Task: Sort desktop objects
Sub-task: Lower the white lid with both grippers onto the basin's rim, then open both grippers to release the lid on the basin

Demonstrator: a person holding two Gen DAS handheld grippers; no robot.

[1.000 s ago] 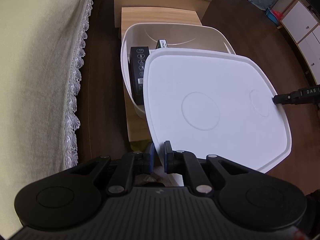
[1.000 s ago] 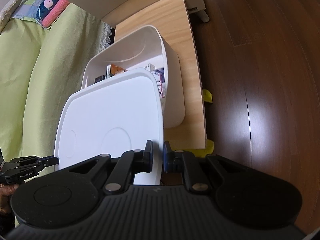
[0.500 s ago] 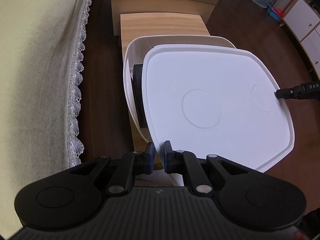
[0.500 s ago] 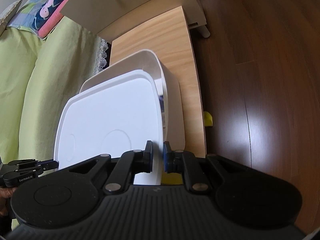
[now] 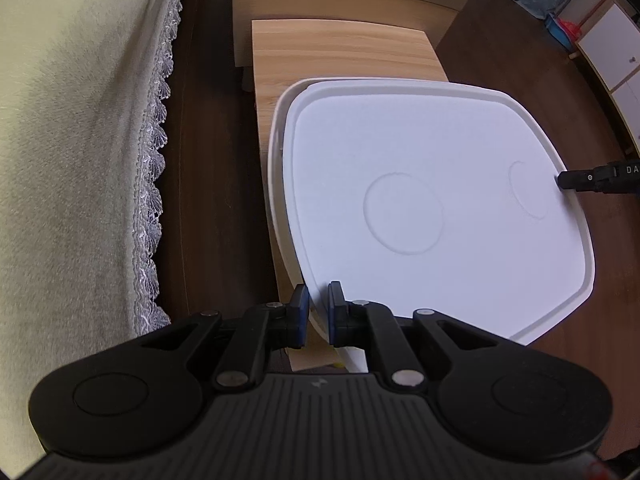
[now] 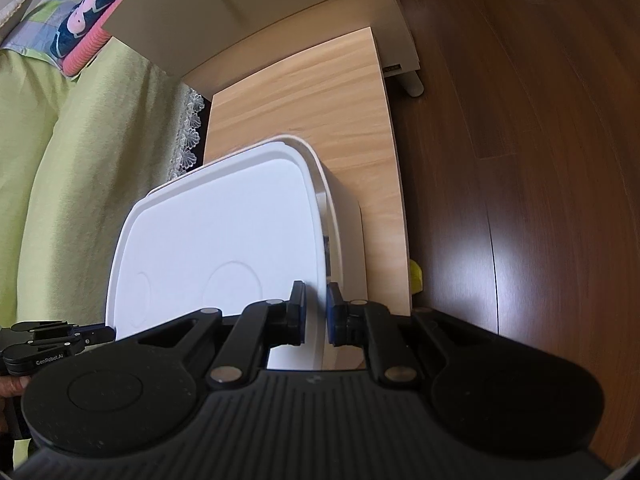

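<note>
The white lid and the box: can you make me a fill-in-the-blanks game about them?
1. The lid and the storage box under it are both the colour ____.
2. The box stands on a small ____ table.
3. The left tool and the right tool each pinch an ____ of the lid.
4. The circles pressed into the lid number ____.

Missing words: white; wooden; edge; two

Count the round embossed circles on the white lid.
2. On the lid, one circle sits near the middle; the other is by the edge gripped by the right tool. None look hidden.
</note>
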